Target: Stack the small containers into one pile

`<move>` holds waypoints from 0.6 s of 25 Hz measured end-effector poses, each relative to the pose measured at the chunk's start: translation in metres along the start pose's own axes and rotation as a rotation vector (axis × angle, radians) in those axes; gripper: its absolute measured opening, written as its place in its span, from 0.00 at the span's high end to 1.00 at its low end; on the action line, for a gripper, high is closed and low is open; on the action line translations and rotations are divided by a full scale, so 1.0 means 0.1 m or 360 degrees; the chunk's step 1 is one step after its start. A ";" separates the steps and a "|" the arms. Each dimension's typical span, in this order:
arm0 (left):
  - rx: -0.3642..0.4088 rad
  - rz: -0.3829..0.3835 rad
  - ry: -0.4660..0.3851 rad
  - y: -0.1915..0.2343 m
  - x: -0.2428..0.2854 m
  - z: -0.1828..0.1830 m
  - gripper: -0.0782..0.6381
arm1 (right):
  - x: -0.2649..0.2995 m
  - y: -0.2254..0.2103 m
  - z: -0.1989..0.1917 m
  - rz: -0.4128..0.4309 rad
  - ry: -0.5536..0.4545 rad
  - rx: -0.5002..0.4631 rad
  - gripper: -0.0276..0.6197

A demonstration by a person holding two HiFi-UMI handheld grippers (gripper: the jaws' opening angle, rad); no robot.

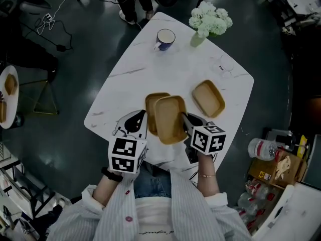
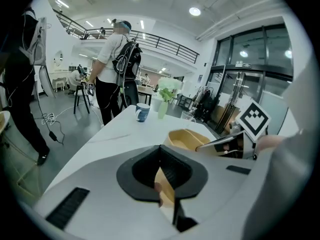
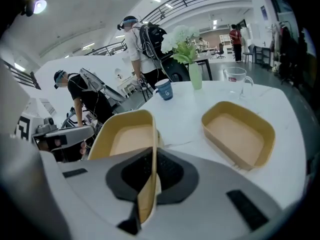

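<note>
Stacking looks partly done: your right gripper (image 3: 147,184) is clamped on the rim of the upper container (image 1: 170,119), which overlaps the lower container (image 1: 149,109), whose wall your left gripper (image 2: 166,191) pinches. The third container (image 1: 208,98) sits apart on the table (image 1: 150,64), unstacked. Only the head view shows that overlap.

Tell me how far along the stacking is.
Done: no pair looks fully seated yet. In hand: the right gripper clamps a shallow tan rectangular container overlapping a second tan container, which the left gripper clamps by its wall. Left: seat that pair, then add the third tan container, alone on the white marble table.
</note>
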State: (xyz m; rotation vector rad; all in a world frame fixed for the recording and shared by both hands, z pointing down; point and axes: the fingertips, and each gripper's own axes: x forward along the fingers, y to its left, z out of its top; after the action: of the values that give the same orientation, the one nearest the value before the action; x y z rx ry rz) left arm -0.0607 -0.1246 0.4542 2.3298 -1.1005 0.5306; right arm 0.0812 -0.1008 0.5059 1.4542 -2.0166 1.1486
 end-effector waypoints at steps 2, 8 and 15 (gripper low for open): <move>0.0005 -0.0007 0.0010 0.08 -0.01 -0.01 0.87 | 0.09 0.06 0.04 -0.0011 -0.0007 0.0027 0.93; 0.0019 -0.0009 0.0027 0.30 -0.05 -0.06 0.87 | 0.35 0.14 -0.01 -0.0073 0.0010 0.0078 0.93; 0.0011 -0.0003 0.0035 0.44 -0.06 -0.11 0.87 | 0.44 0.05 -0.09 -0.0166 0.0012 0.0119 0.93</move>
State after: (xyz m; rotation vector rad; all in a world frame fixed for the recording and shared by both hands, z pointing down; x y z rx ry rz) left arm -0.1008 -0.1382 0.4714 2.3253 -1.0876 0.5588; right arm 0.0586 -0.1191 0.5410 1.5691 -1.8872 1.1950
